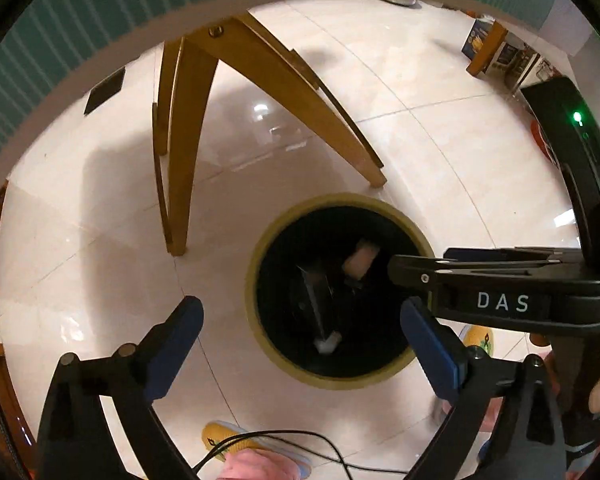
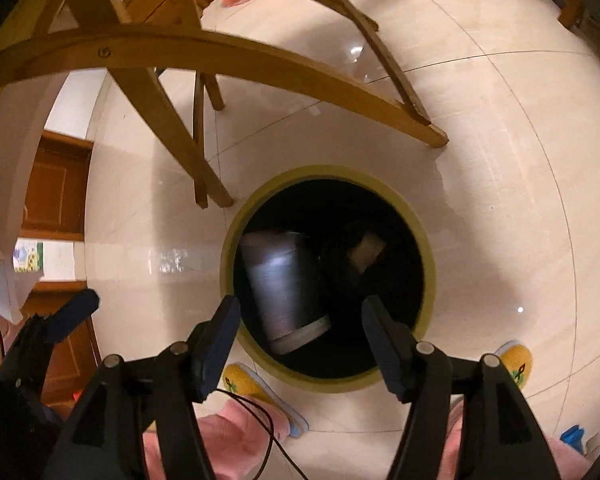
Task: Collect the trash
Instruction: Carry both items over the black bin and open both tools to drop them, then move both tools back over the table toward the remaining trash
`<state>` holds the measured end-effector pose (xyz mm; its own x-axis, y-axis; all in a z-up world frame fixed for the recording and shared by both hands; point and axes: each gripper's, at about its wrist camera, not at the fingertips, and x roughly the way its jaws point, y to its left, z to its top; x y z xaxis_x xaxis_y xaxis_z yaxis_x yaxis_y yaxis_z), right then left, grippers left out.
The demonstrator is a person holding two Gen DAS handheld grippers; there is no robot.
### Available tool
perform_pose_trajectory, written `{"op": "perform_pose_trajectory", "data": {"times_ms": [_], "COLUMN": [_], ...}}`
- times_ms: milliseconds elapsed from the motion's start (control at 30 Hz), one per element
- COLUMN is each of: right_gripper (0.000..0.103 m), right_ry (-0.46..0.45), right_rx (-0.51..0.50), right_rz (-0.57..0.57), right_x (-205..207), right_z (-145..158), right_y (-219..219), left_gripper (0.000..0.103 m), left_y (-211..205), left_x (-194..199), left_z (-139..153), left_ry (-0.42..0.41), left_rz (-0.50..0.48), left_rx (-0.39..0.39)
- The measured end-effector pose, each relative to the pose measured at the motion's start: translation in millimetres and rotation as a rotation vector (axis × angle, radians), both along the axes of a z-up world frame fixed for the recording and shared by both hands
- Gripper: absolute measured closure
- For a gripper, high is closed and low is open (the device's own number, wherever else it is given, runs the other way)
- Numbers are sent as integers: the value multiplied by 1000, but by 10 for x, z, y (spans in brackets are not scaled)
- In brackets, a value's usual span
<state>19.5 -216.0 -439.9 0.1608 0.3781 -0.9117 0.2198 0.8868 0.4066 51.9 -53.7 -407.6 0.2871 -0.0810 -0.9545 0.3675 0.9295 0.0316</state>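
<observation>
Blue-padded fingers of our left gripper (image 1: 300,320) and right gripper (image 2: 300,332) are spread wide, holding nothing, above the bin (image 2: 428,280) where a grey bottle (image 2: 280,280) lies.

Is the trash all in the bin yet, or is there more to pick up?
Some is in: a grey can-like thing and a pale scrap lie inside the bin. Both the left gripper and right gripper are open and empty above it. No more trash shows on the floor here.
</observation>
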Motion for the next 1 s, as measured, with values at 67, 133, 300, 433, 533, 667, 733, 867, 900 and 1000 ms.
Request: {"op": "perform_pose_trajectory", "data": {"times_ms": [67,133,300,433,533,667,733,867,900,1000], "right_gripper": [39,39,39,39,39,39,39,39,39,39], "right_ry": [-20,-39,-74,-112,-134,-163,-177,-247,-269,-333], "right_rx": [-7,-21,-58,-71,-82,-94,-98,-119,-130,-161], "right_rz": [-7,-4,20,42,64,97,112,143,146,145], "right_x": [-45,-133,-174,-201,-255,-339,-369,-409,-407,-355], "right_z": [53,176,429,883,1284,1852,2123,2726,2854,3224], "right_y": [0,-25,-80,-105,-110,-115,-120,-149,-147,-166], "left_gripper": [5,5,5,5,5,5,5,5,5,5], "left_y": [50,10,6,83,127,225,269,374,407,401], "left_x": [7,-213,-339,-428,-466,-487,-456,-333,-297,-210], "left_z": [70,129,580,1069,1479,2077,2410,2960,3094,3417], "left_ry": [-15,-32,-54,-86,-95,-134,-155,-189,-198,-211], "left_rz": [3,4,33,56,53,57,77,126,133,132], "left_rx": [-6,-16,-37,-53,-63,-88,-103,-136,-148,-186]}}
